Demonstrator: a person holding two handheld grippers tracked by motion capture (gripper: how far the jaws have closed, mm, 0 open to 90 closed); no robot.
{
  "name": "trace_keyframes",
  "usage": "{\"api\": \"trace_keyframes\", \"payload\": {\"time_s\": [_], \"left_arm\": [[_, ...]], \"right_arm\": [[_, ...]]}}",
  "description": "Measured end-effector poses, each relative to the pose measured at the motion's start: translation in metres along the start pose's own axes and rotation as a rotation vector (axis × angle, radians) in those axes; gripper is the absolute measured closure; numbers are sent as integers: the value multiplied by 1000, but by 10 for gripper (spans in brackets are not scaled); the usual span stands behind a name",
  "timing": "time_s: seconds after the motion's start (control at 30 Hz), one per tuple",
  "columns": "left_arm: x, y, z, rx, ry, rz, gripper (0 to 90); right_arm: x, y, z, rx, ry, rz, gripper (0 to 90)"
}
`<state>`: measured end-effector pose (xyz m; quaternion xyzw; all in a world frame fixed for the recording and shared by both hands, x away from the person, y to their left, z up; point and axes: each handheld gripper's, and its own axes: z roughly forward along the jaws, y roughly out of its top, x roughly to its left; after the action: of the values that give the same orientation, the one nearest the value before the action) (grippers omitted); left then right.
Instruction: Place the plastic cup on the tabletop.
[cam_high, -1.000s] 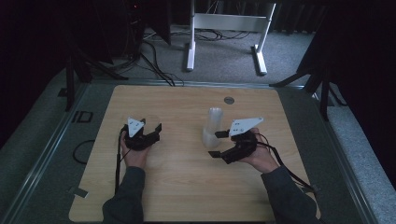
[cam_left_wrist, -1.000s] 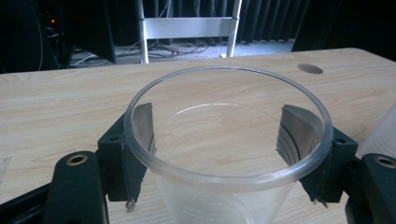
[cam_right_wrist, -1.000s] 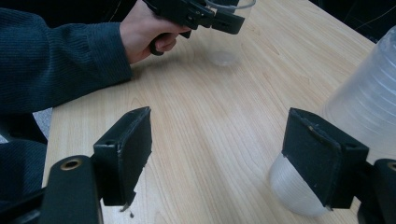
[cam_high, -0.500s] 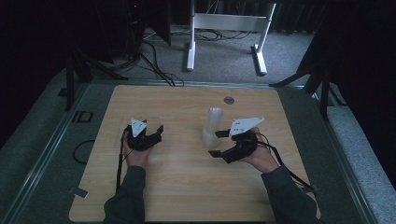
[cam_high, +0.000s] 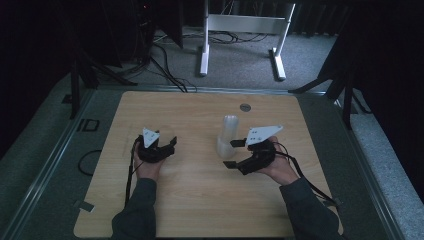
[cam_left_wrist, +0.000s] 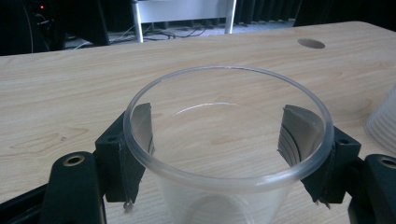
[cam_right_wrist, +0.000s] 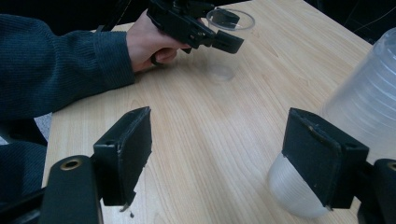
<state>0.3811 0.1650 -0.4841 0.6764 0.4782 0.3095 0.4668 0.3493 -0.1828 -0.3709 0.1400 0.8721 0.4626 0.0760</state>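
Jaws of our left gripper (cam_left_wrist: 219, 154) pinch a clear cup (cam_left_wrist: 229, 140) by its sides, upright on the table (cam_high: 200, 200). Our right gripper (cam_right_wrist: 219, 158) stands spread and empty, and the stack of cups (cam_high: 227, 136) lies just ahead-right of it, so that hand is nearer.

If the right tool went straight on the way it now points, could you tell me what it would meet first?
Probably the stack of clear cups beside its right-hand jaw; the right tool is open, and the bare table lies between the jaws. Depth is uncertain.
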Motion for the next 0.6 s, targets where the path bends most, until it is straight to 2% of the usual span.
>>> {"api": "trace_keyframes", "payload": {"time_s": [0.4, 0.6], "left_arm": [[-3, -2, -1, 25, -10, -6, 247], [-2, -2, -2, 34, -17, -13, 149]], "right_arm": [[0, 0, -2, -2, -3, 0, 237], [0, 0, -2, -1, -2, 2, 237]]}}
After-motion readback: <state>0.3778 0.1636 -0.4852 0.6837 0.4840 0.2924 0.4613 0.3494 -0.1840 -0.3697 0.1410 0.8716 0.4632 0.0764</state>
